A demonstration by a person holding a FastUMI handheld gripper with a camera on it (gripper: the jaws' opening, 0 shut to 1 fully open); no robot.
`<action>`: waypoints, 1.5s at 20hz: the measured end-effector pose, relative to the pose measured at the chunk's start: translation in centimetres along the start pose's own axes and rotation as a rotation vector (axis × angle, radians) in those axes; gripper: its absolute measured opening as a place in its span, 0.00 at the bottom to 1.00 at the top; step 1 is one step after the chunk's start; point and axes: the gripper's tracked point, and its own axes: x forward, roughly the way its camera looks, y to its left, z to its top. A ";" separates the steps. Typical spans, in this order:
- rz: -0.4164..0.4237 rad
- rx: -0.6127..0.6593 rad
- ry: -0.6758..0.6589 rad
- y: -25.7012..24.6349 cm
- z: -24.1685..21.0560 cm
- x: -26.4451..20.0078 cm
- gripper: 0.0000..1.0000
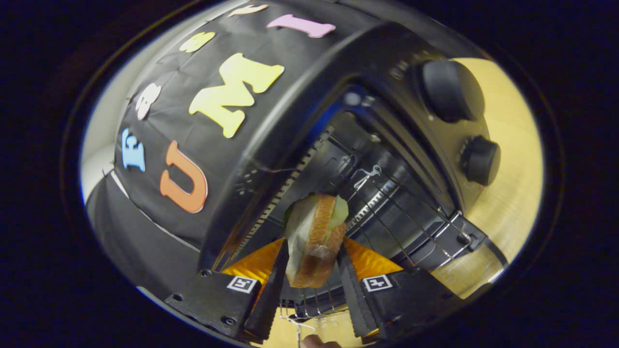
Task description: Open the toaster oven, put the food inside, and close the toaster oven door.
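The gripper (312, 270) clamps a sandwich (314, 239), long axis pointing into the open toaster oven (387, 121) above its wire rack (406, 217).

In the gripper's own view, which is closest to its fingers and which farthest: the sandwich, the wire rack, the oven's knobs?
1. Sandwich: clamped between the fingers of the gripper.
2. Wire rack: just ahead of the fingers, inside the open toaster oven.
3. Knobs: farthest, on the oven's front panel beside the opening; the two are too close to rank.

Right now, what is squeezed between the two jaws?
In the gripper view the sandwich sits between the jaws, both pressing its sides, just over the toaster oven's wire rack.
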 end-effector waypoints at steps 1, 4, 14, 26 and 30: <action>-0.001 -0.070 0.001 0.4 -0.3 0.0 0.68; -0.079 -0.261 -0.011 0.6 -0.5 0.3 0.91; -0.149 -0.547 -0.006 0.5 -1.6 -0.5 1.00; -0.295 -0.790 0.100 -2.1 -4.0 -2.0 0.99; -0.299 -0.737 0.159 -2.1 -5.6 -4.2 0.99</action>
